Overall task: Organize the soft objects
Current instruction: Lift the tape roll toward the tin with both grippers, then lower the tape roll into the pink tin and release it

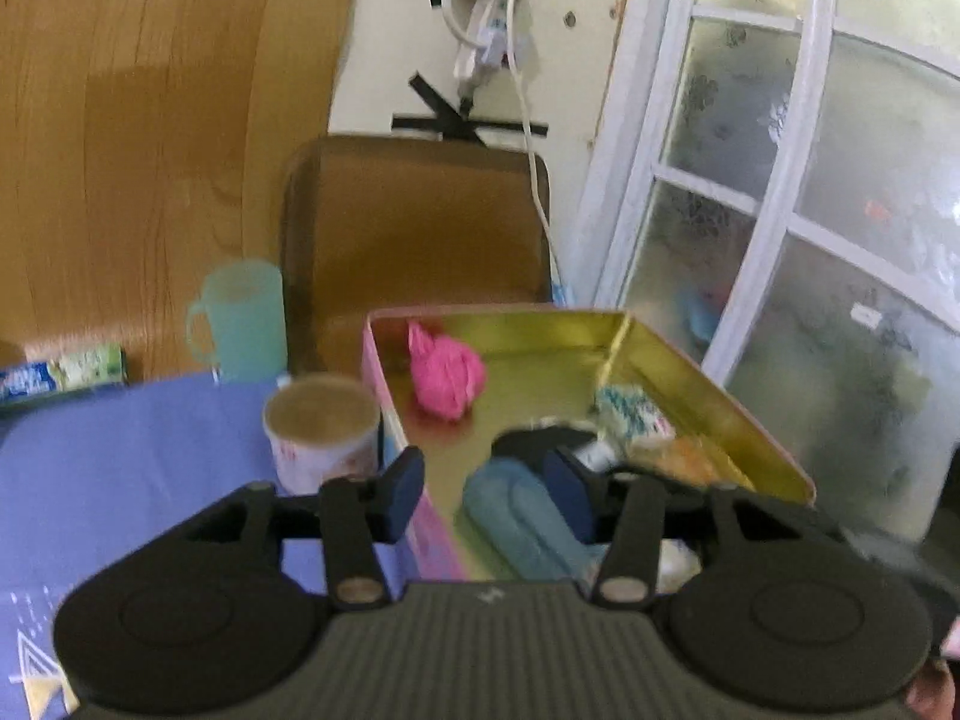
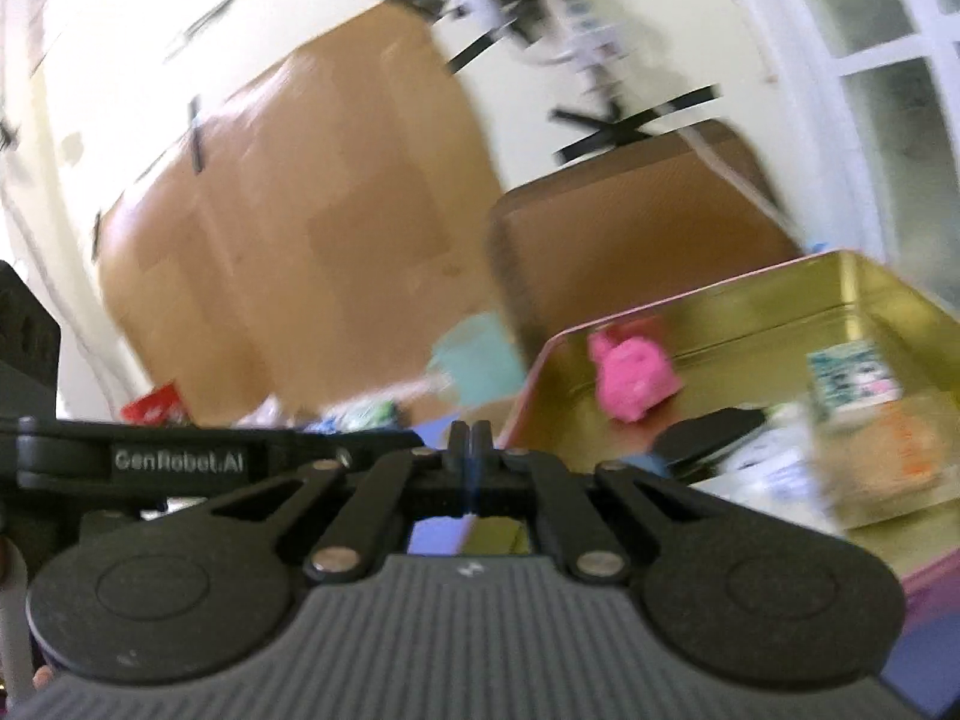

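Observation:
An open tin (image 1: 498, 313), gold inside and pink outside, stands on the table. In it lie a pink soft bundle (image 1: 447, 375), a blue-grey soft roll (image 1: 522, 519), a patterned packet (image 1: 633, 414), an orange item (image 1: 690, 462) and a black item (image 1: 534, 439). My left gripper (image 1: 485, 492) hovers open over the tin's near left wall, with the blue-grey roll below the gap and nothing pressed between the pads. My right gripper (image 2: 471, 438) is shut and empty, left of the tin (image 2: 690, 295). The blurred right wrist view also shows the pink bundle (image 2: 633, 378).
A paper cup (image 1: 324, 420) stands just left of the tin, with a teal mug (image 1: 240, 324) behind it. Snack packets (image 1: 60, 375) lie at the far left on the purple tablecloth (image 1: 120, 468). A brown chair back (image 1: 420, 228) rises behind the tin and a window (image 1: 780, 192) fills the right.

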`<move>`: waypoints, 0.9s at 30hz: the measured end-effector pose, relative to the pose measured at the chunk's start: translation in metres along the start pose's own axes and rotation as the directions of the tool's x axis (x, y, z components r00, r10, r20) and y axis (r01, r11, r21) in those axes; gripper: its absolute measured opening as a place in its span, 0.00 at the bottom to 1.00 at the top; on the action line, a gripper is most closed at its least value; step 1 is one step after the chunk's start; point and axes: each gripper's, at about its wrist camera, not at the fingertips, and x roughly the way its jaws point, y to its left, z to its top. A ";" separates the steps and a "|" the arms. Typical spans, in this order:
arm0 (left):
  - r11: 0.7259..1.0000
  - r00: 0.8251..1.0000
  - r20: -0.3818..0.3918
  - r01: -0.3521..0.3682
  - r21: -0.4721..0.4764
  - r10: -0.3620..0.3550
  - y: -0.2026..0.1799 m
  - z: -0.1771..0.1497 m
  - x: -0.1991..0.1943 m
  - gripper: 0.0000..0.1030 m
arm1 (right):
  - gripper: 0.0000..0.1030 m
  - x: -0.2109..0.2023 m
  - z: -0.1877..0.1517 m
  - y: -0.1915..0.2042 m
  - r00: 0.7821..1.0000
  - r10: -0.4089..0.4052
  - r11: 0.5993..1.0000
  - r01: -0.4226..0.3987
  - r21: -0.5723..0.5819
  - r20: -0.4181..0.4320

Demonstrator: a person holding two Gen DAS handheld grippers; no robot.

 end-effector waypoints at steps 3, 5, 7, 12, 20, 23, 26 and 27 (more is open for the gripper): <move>0.997 0.998 0.022 -0.066 -0.032 0.067 0.020 -0.003 -0.013 0.58 | 0.08 0.002 -0.013 0.011 0.994 0.086 0.991 -0.093 -0.095 -0.068; 0.990 0.991 0.002 -0.130 -0.050 0.131 0.038 -0.014 -0.019 0.61 | 0.14 0.012 -0.033 0.029 0.978 0.138 0.972 -0.164 -0.168 -0.155; 0.982 0.985 -0.051 -0.171 -0.082 0.167 0.059 -0.031 -0.024 0.64 | 0.34 0.026 -0.056 0.045 0.950 0.172 0.946 -0.233 -0.225 -0.260; 0.960 0.970 -0.168 -0.207 -0.190 0.176 0.100 -0.080 -0.037 0.65 | 0.57 0.060 -0.094 0.072 0.928 0.119 0.909 -0.245 -0.337 -0.354; 0.944 0.972 -0.234 -0.111 -0.311 0.038 0.118 -0.115 -0.026 0.56 | 0.29 0.077 -0.115 0.101 0.918 0.072 0.822 -0.276 -0.499 -0.389; 0.940 0.971 -0.239 -0.098 -0.327 0.019 0.121 -0.120 -0.026 0.51 | 0.16 0.070 -0.118 0.106 0.928 0.068 0.788 -0.274 -0.551 -0.365; 0.935 0.976 -0.215 -0.049 -0.352 -0.030 0.125 -0.121 -0.035 0.38 | 0.14 0.064 -0.118 0.107 0.936 0.075 0.790 -0.266 -0.553 -0.343; 0.934 0.978 -0.208 -0.044 -0.354 -0.033 0.123 -0.120 -0.039 0.38 | 0.14 0.062 -0.118 0.107 0.939 0.082 0.790 -0.265 -0.553 -0.334</move>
